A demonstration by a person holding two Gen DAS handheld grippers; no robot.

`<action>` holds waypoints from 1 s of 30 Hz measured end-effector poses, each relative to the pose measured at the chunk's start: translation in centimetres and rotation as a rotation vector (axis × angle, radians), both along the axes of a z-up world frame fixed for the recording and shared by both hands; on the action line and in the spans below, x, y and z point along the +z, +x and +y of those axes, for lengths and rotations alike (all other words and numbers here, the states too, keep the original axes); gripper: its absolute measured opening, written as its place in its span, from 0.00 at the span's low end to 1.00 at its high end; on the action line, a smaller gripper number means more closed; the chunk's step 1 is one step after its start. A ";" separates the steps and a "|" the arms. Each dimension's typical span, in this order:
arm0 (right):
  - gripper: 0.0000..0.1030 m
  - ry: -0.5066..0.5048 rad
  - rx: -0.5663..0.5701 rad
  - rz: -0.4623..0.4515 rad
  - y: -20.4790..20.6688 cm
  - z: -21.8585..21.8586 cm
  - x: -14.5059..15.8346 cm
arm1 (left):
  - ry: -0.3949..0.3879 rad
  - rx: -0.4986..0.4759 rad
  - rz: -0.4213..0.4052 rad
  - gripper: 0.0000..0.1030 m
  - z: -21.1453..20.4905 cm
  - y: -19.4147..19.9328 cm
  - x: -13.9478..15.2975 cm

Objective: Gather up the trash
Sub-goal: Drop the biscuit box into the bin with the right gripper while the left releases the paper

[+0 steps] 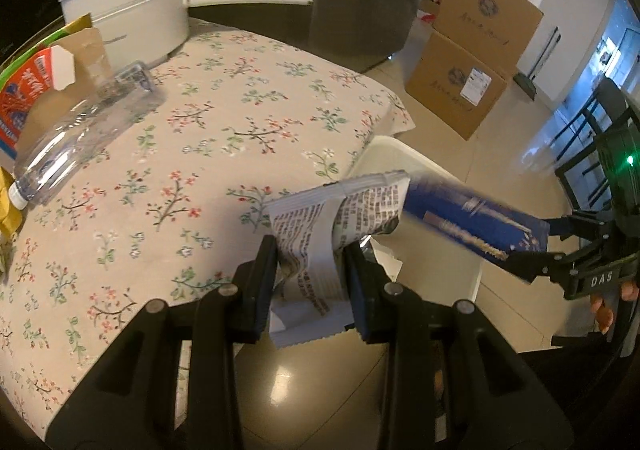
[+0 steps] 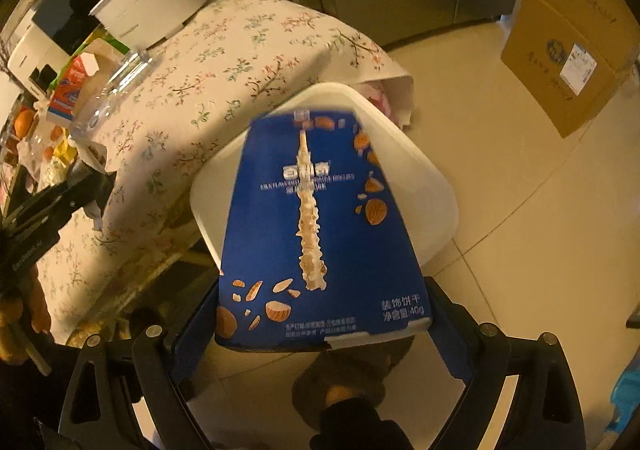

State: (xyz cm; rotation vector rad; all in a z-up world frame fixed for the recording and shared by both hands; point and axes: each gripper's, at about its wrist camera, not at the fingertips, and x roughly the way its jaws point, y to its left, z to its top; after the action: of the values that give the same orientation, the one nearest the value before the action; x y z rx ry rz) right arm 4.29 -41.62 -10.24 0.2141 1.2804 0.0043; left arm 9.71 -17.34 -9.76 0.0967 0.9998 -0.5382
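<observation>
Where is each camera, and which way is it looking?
Left wrist: on the left gripper, looking down over the table edge; its fingers pinch a wrapper, and the right gripper and a fingertip show at the right.
Right wrist: on the right gripper, looking steeply down at the white bin; its fingers hold a blue box.
Shared: table, pot, bottle, bin, blue box.

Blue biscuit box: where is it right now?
The blue biscuit box is clamped in the right gripper, hanging over the white bin beside the floral table.
</observation>
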 end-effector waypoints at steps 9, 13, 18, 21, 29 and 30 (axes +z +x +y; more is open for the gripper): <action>0.95 0.027 -0.030 -0.025 -0.1 -1.1 0.7 | 0.000 -0.046 0.015 0.35 -2.4 -0.1 -0.8; 0.95 0.018 -0.043 -0.030 -0.2 -1.3 0.9 | 0.003 -0.068 0.018 0.35 -3.8 -0.1 -1.3; 0.95 -0.002 -0.062 -0.034 -0.5 -2.1 1.1 | 0.005 -0.094 0.016 0.37 -5.3 0.0 -1.8; 0.95 -0.001 -0.075 -0.035 -0.8 -2.6 1.2 | -0.015 -0.111 0.007 0.41 -5.8 0.0 -1.8; 0.95 -0.001 -0.102 -0.036 -1.1 -3.5 1.2 | -0.001 -0.148 -0.024 0.63 -6.6 -0.1 -1.8; 0.95 -0.001 -0.103 -0.037 -1.1 -3.6 1.2 | 0.002 -0.146 -0.025 0.66 -6.5 0.0 -1.8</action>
State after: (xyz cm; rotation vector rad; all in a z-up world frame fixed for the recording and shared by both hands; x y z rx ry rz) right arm 3.21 -45.19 -9.08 0.2778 1.2311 -0.0803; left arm 9.71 -23.85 -11.53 0.1782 0.9737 -0.6678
